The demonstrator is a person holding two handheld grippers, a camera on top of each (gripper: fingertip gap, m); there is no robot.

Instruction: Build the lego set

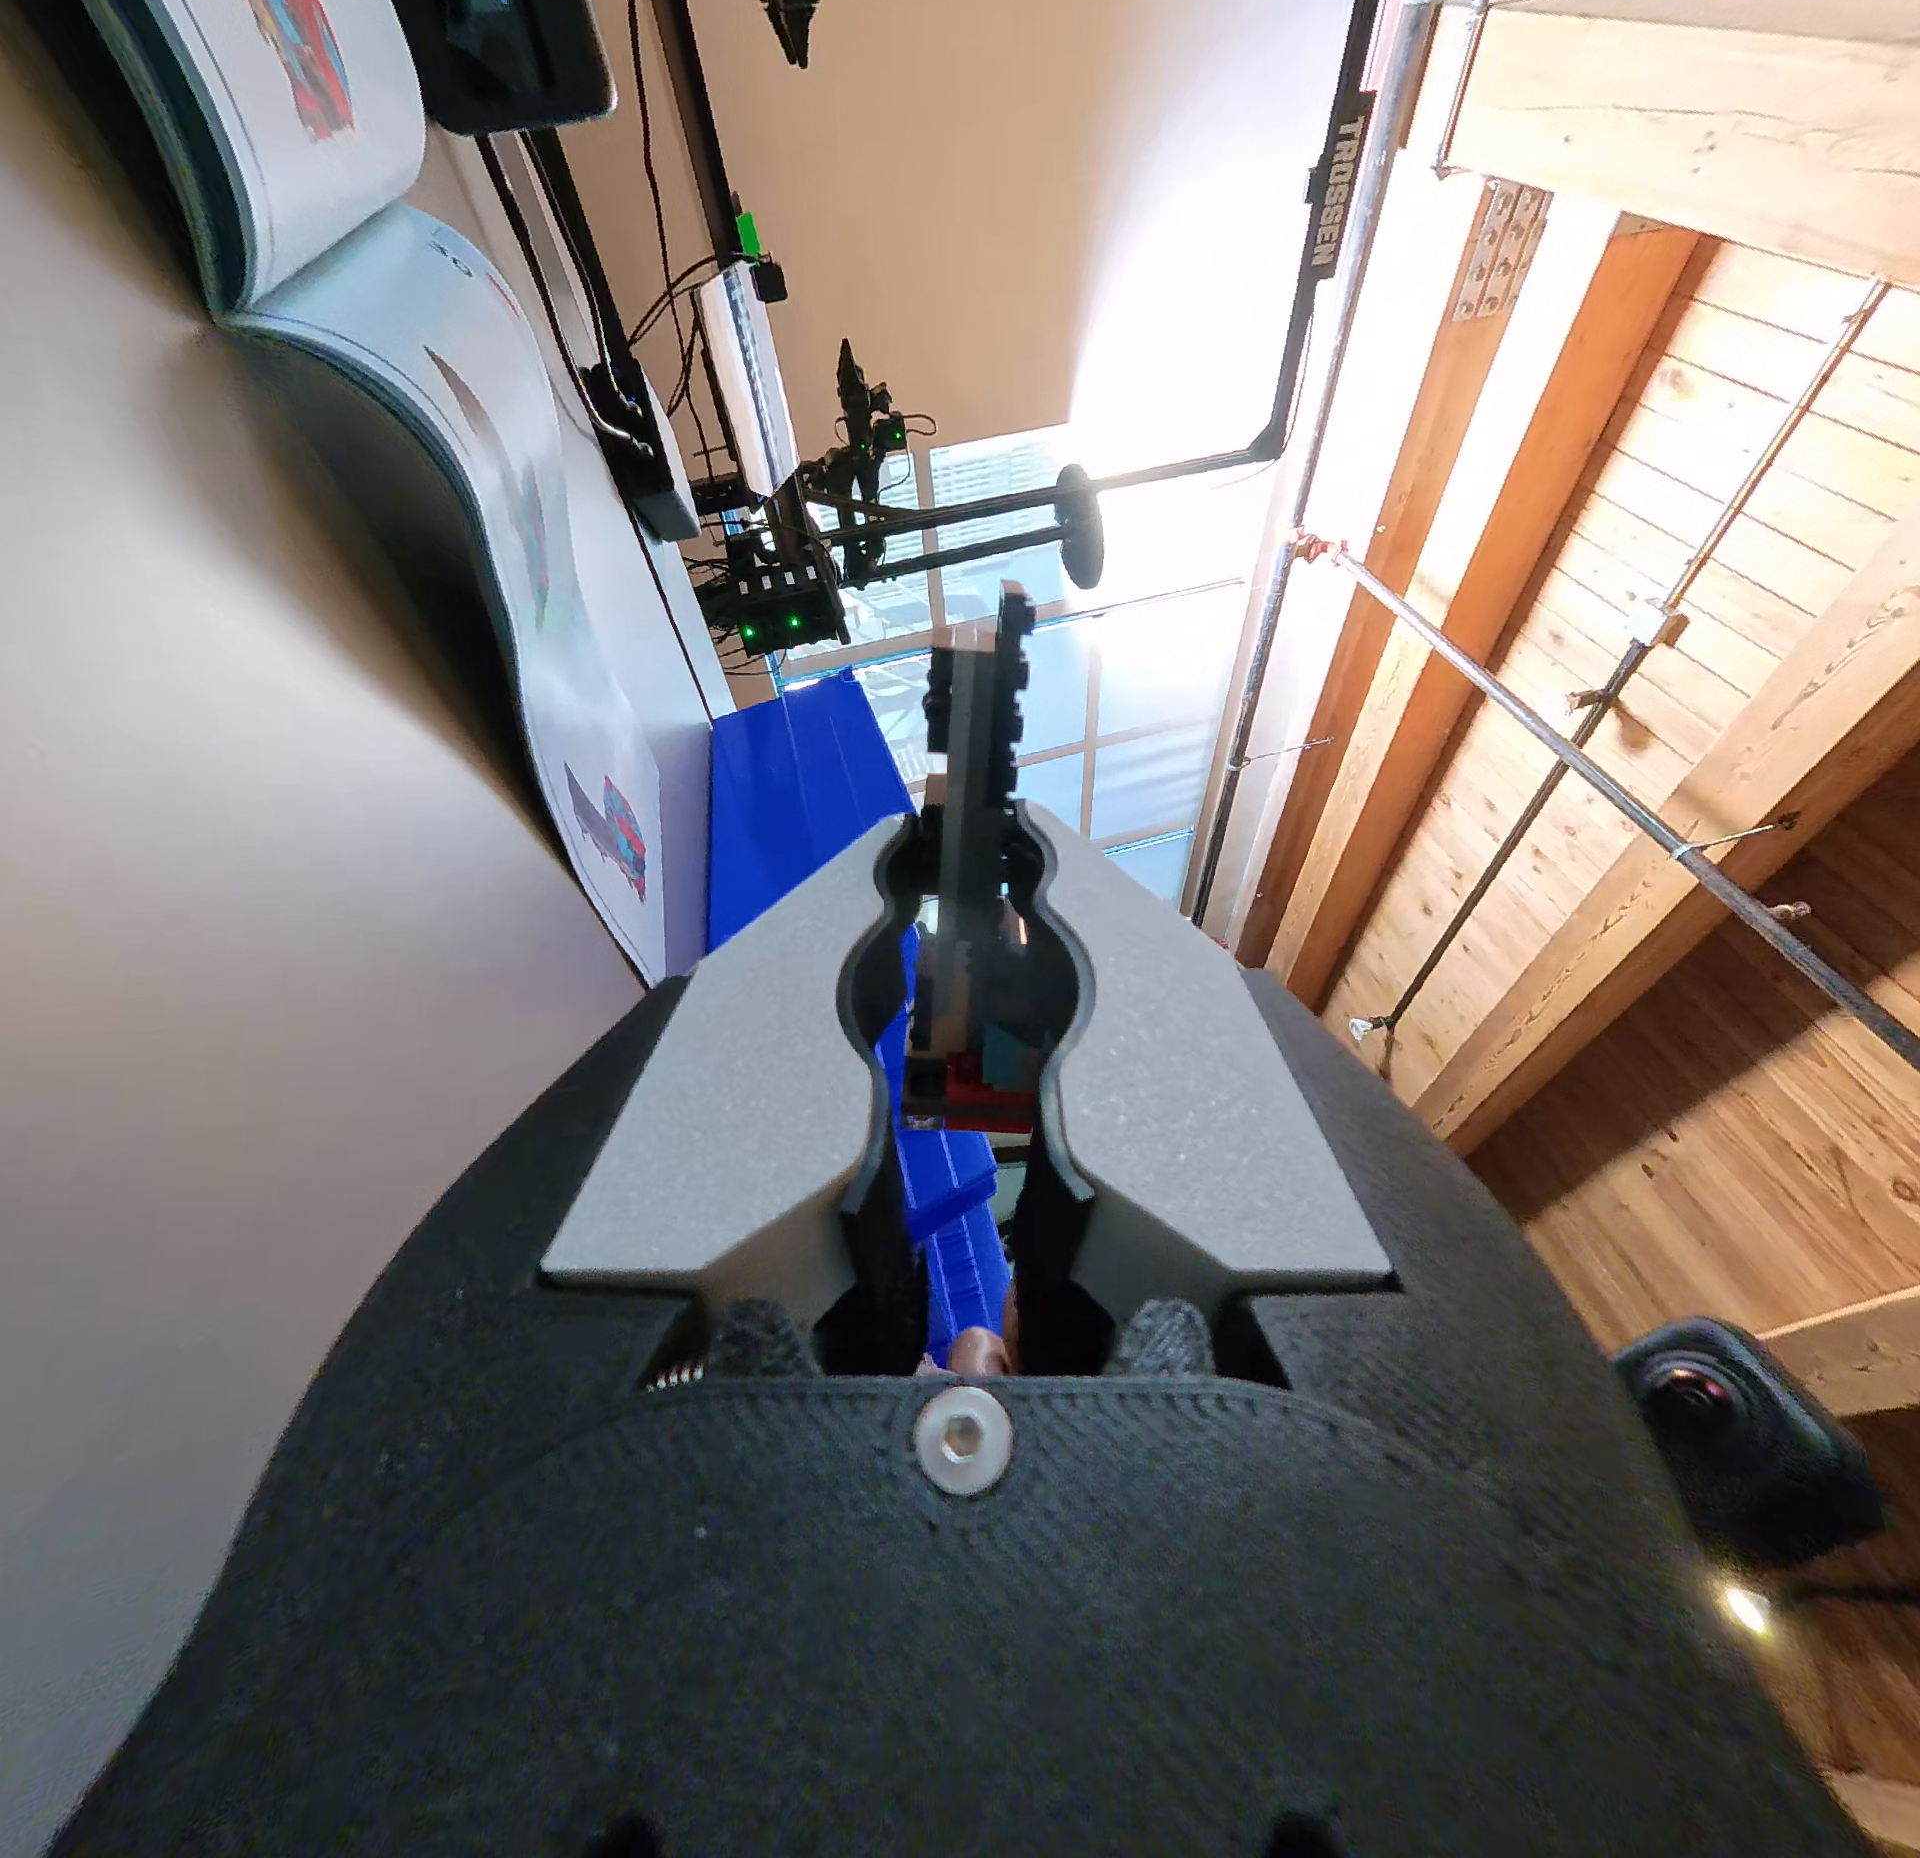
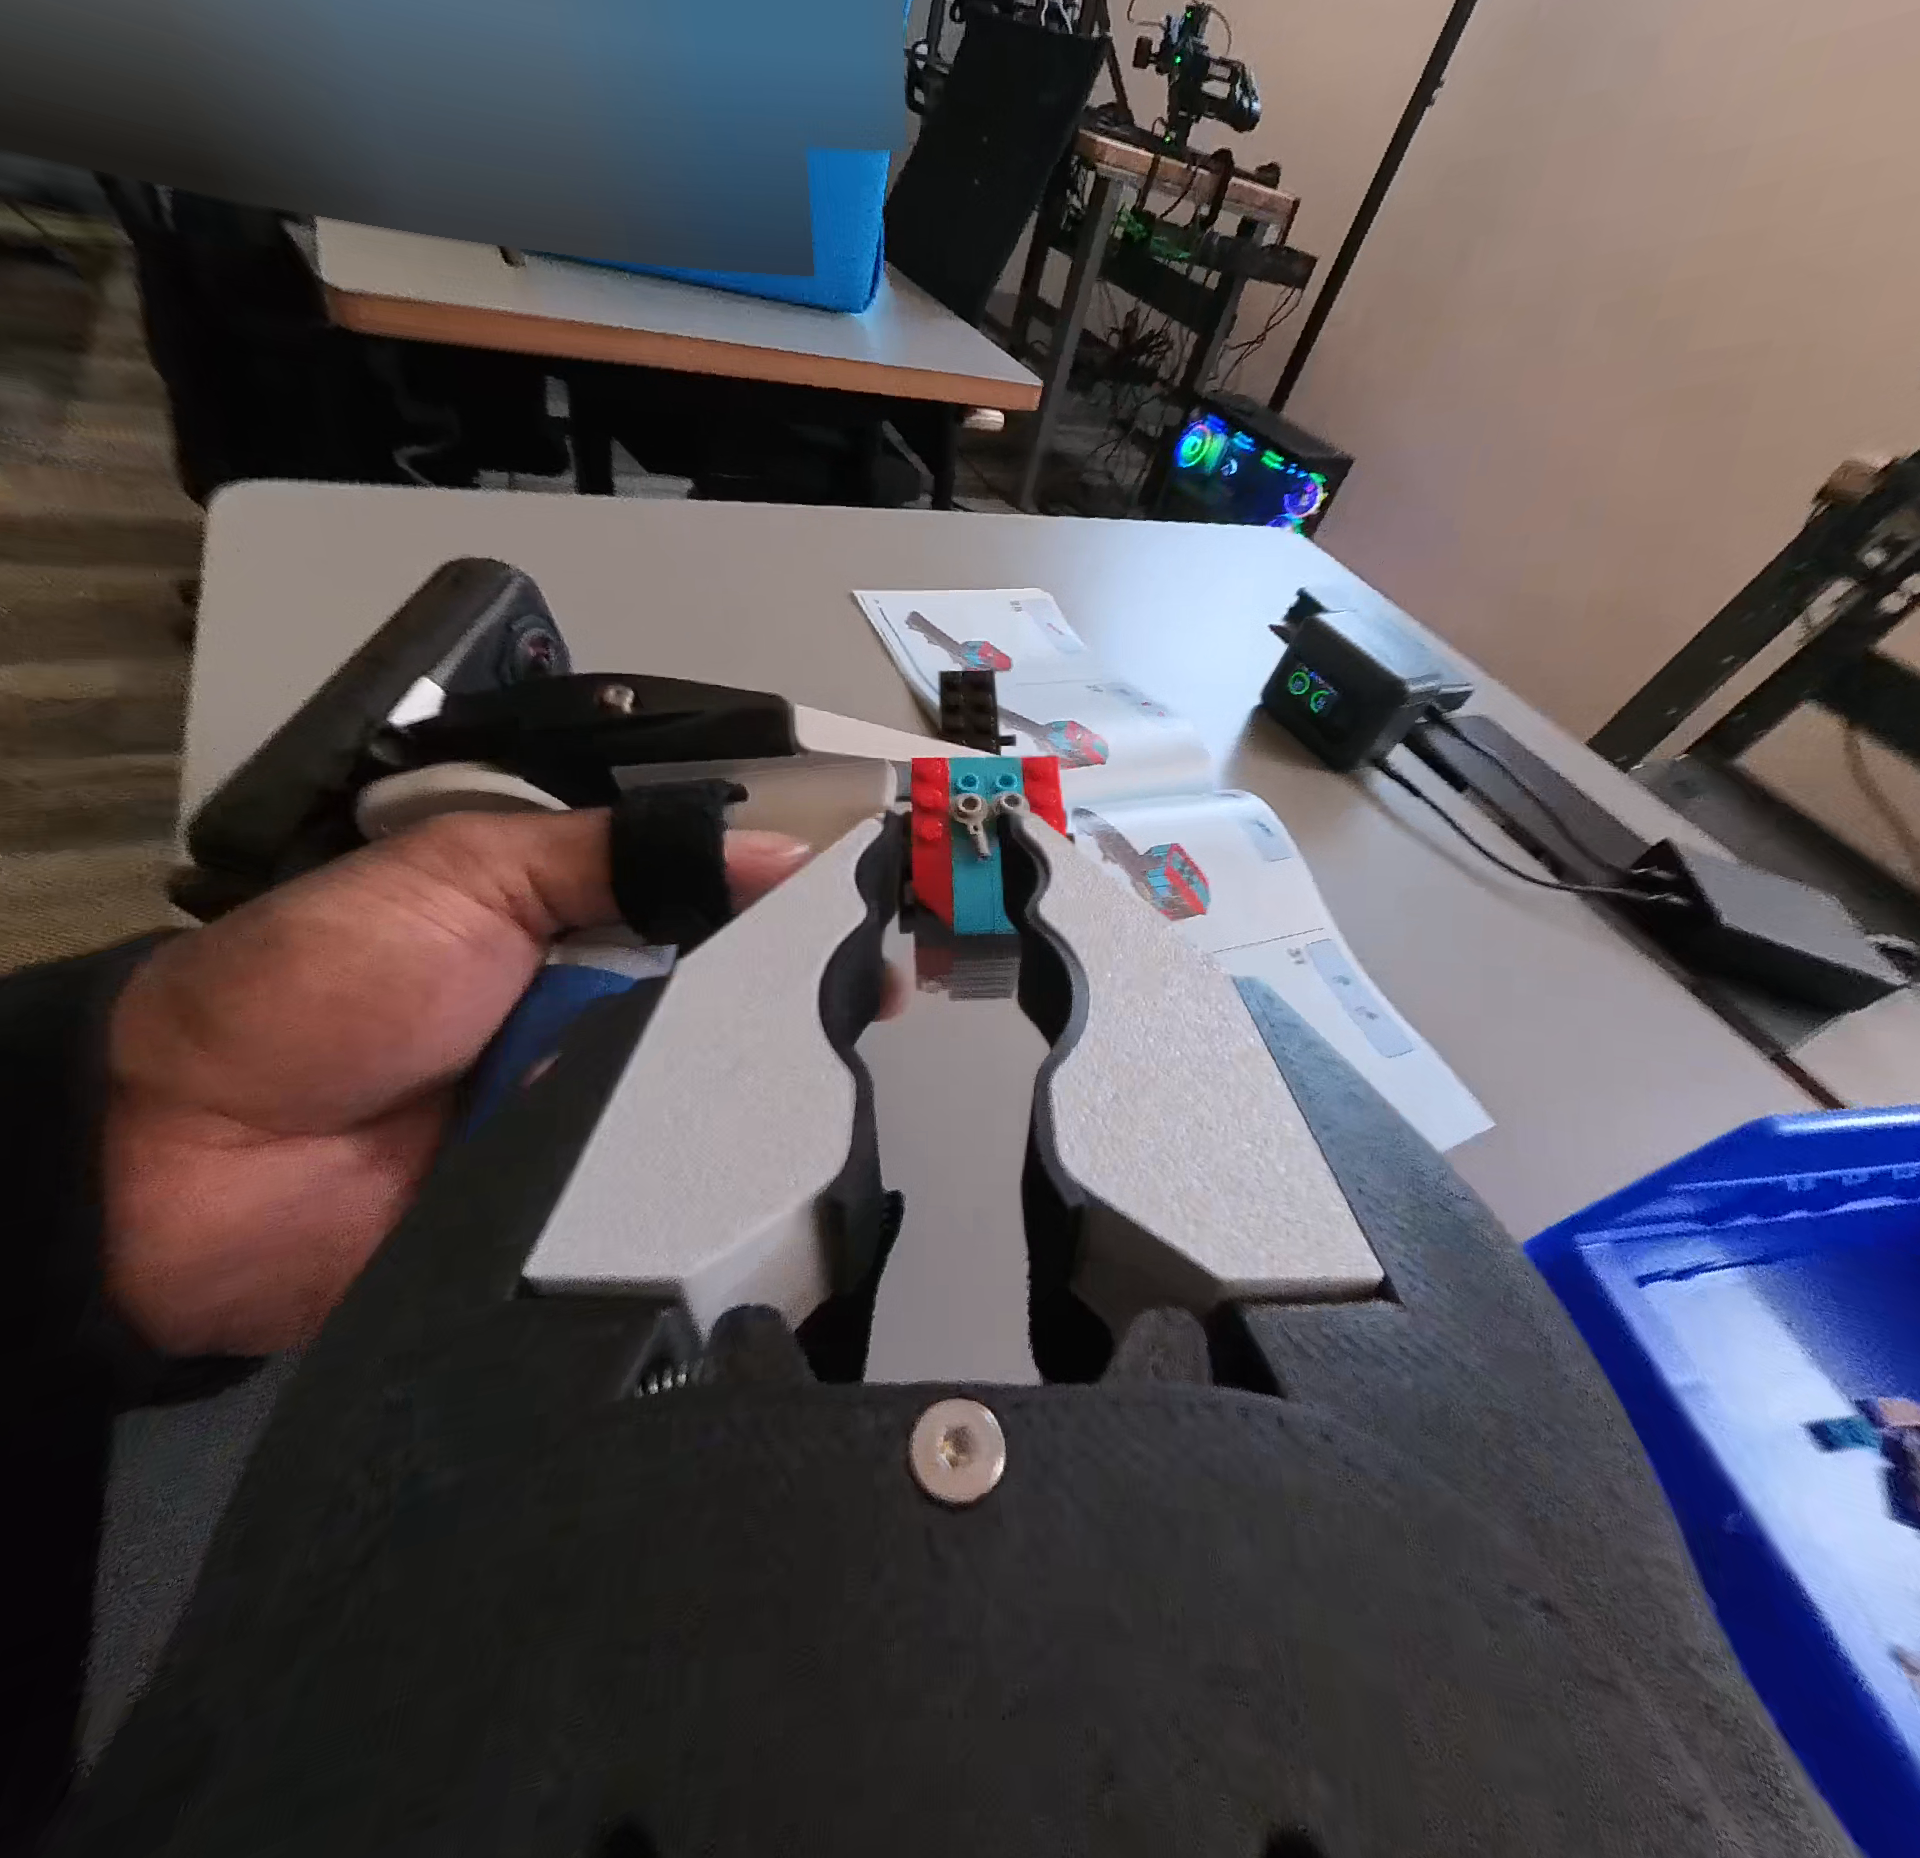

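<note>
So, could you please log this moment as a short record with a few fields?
left tongs: shut on the lego assembly, seen edge-on in the left wrist view
right tongs: open around the assembly's small grey piece, contact unclear
assembly: red and teal bricks on a long black studded plate, held above the table
instruction booklet: open on the table behind the assembly
blue bin: lower right, holds loose pieces

walls beige; table grey | window bright; ceiling timber
</note>
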